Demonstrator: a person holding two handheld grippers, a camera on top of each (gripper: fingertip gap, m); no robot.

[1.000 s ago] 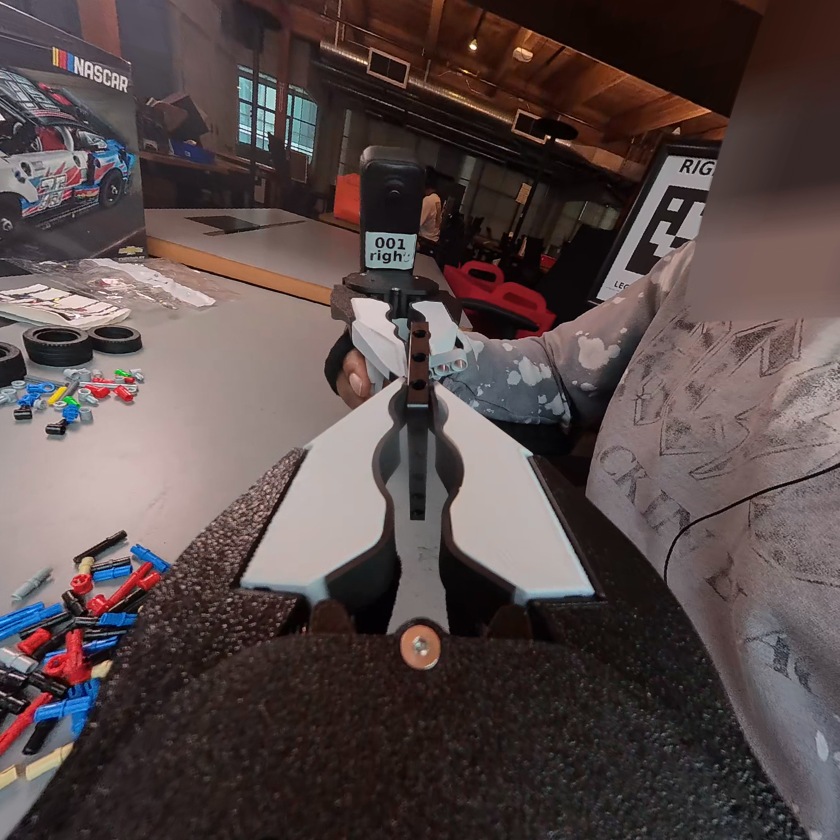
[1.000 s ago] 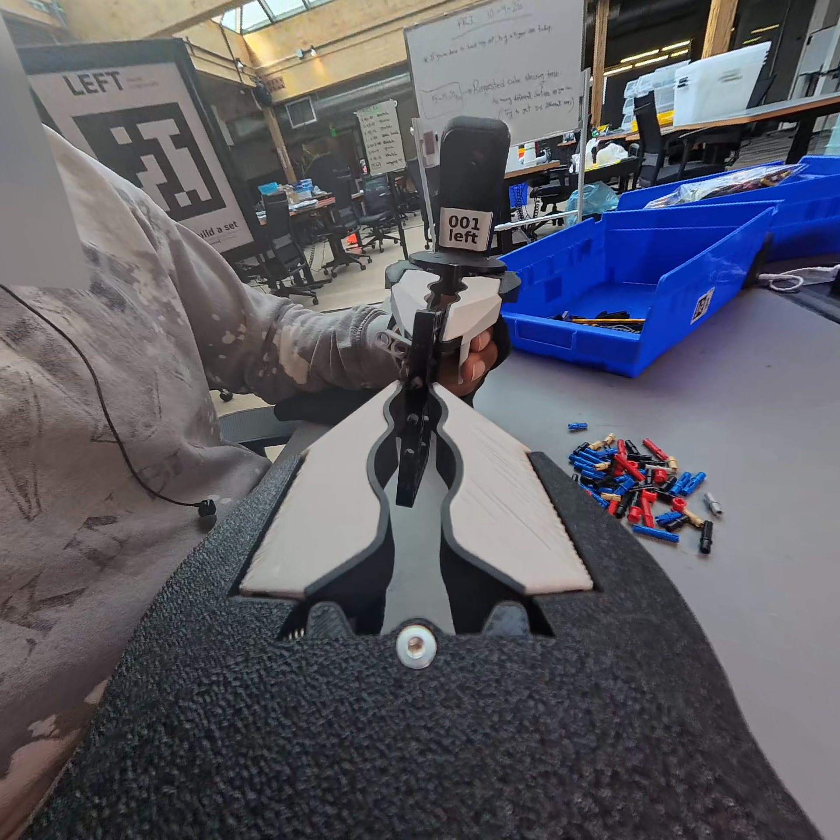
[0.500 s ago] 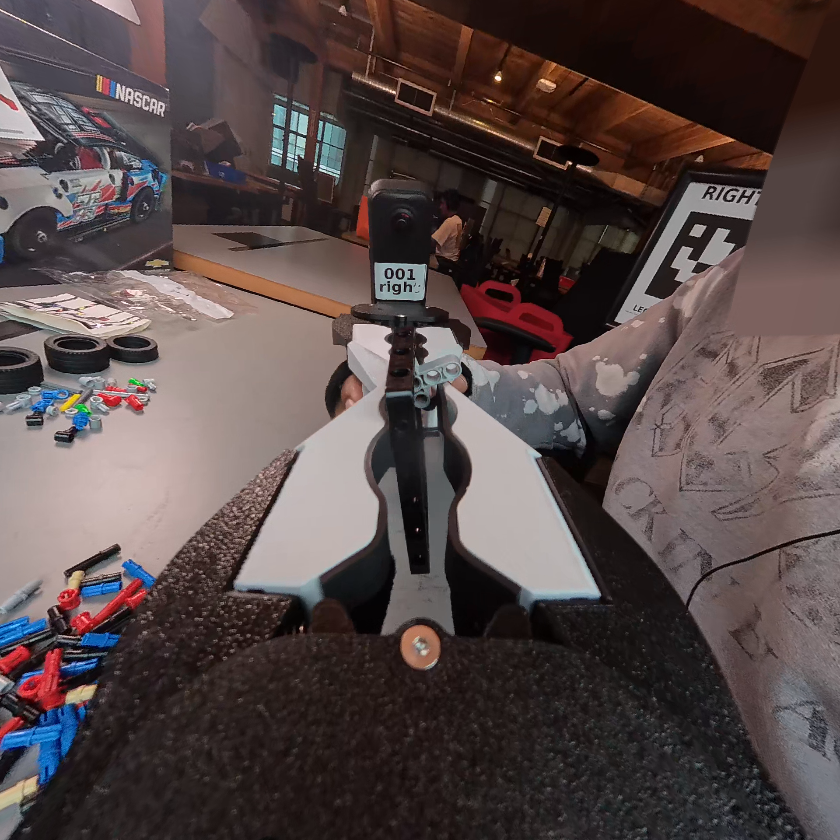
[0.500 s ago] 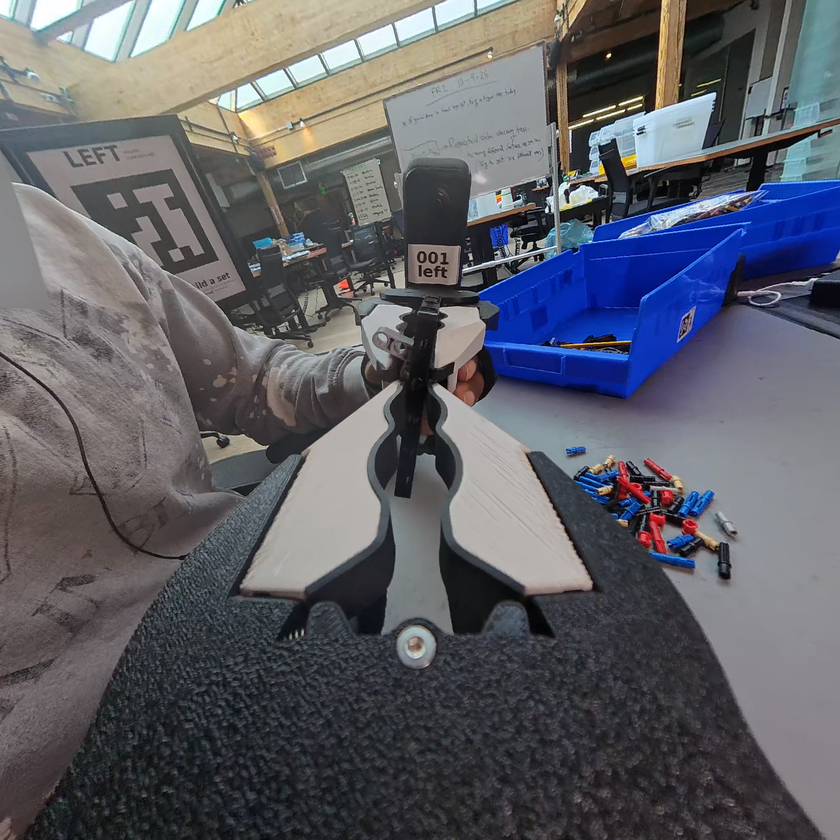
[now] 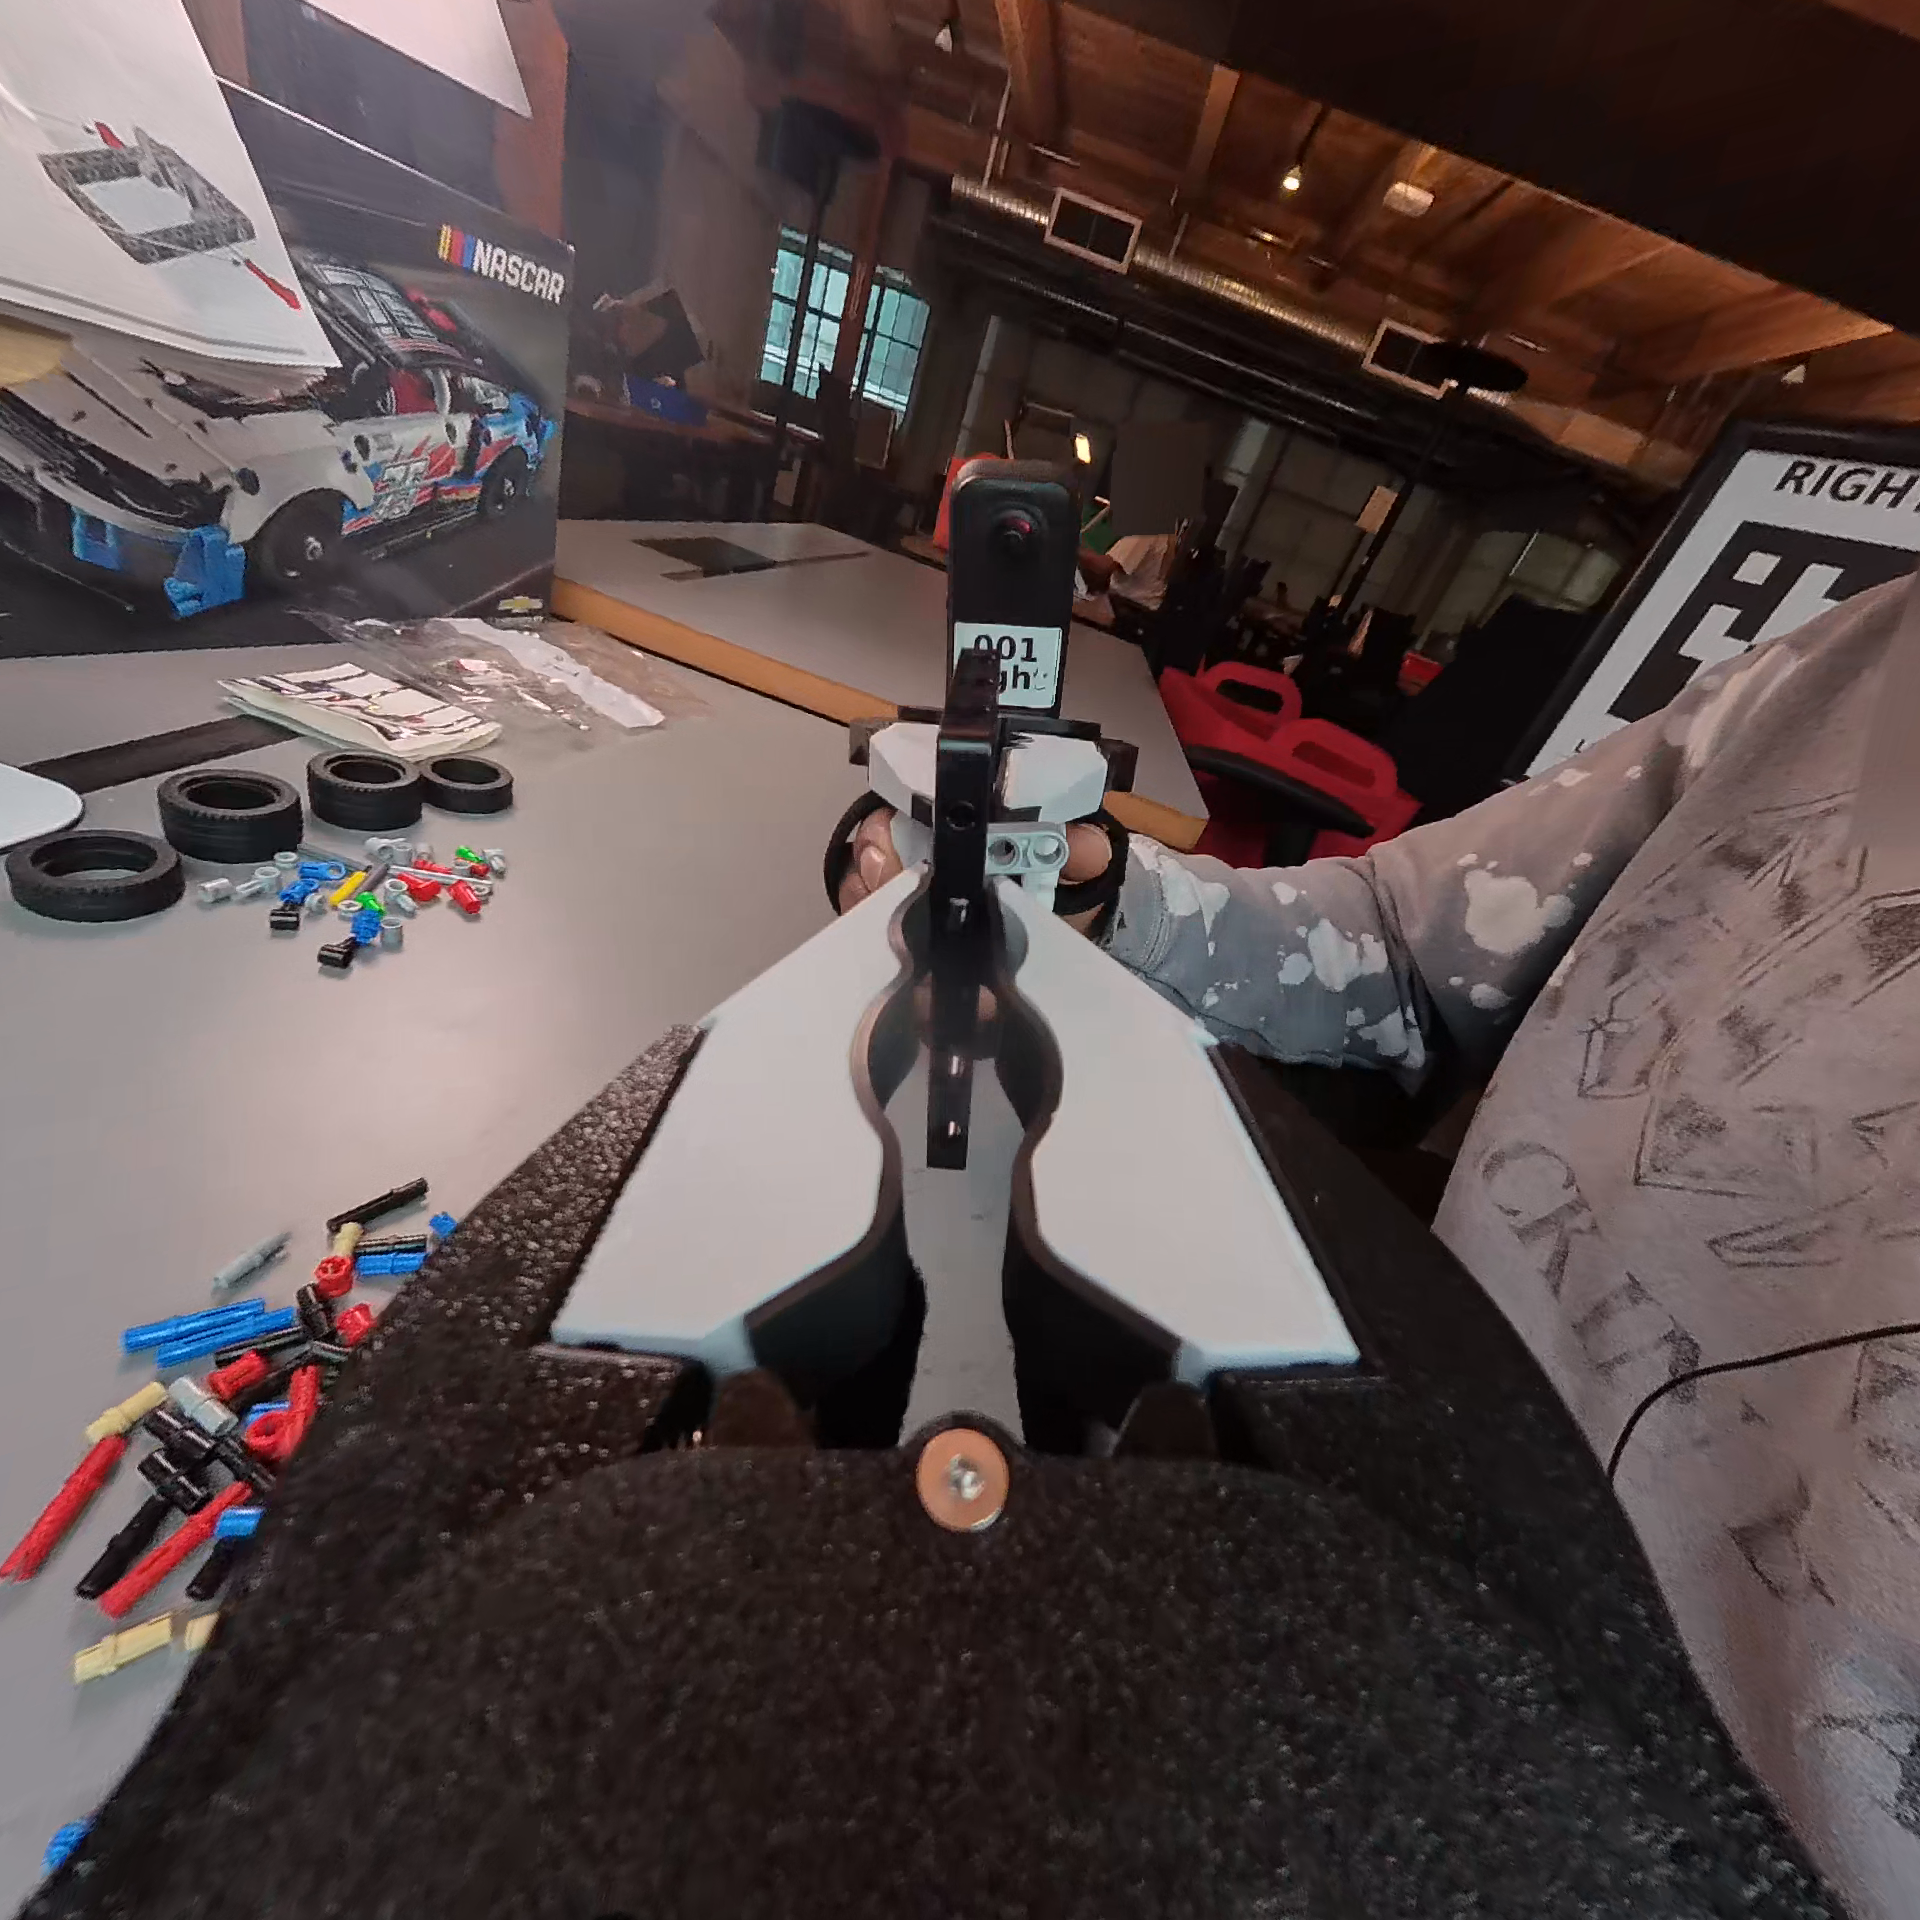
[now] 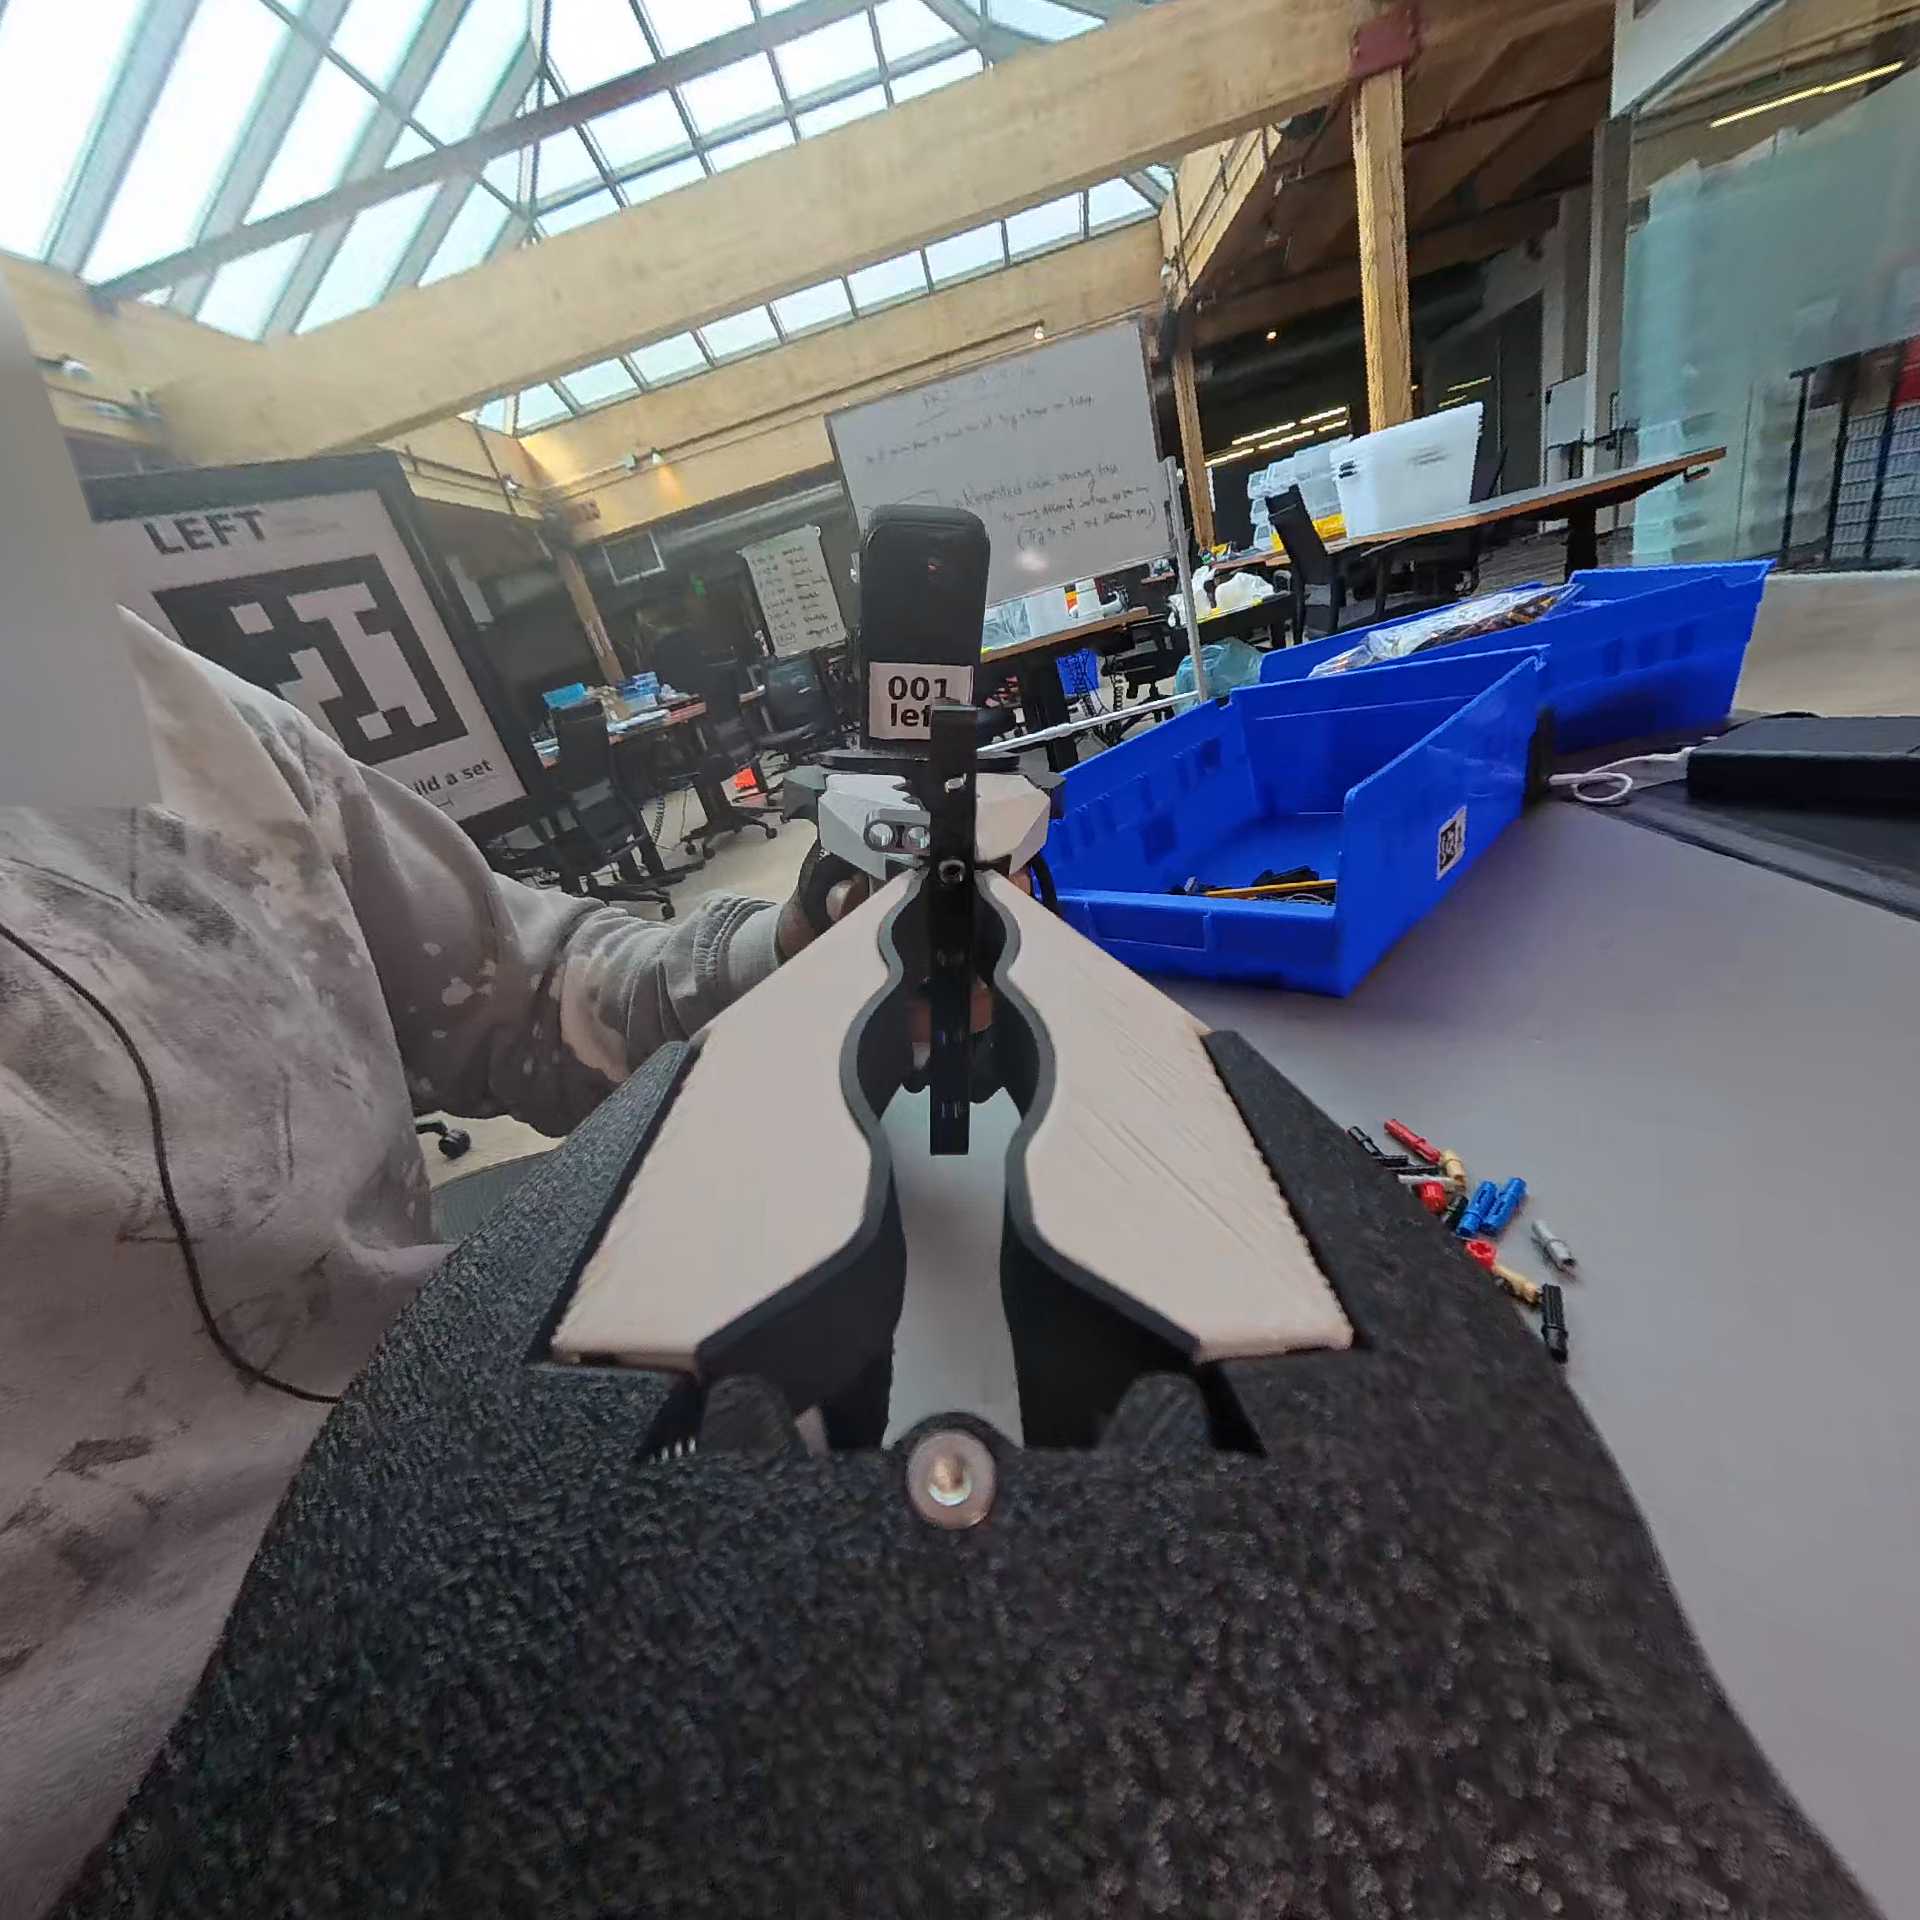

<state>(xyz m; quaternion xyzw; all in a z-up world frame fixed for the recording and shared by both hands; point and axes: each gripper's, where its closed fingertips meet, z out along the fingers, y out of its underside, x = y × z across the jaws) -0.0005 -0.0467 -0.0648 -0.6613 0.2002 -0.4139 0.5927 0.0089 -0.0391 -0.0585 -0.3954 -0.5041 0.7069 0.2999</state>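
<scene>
Jaws of both grippers close on one black beam, the left gripper facing the right gripper above the grey desk; a grey connector juts sideways.

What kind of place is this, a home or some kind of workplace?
Most likely a shared workshop or lab in a converted industrial hall: a whiteboard on a stand, blue parts bins on the grey table, rows of desks with office chairs, exposed timber beams and a skylight.
</scene>
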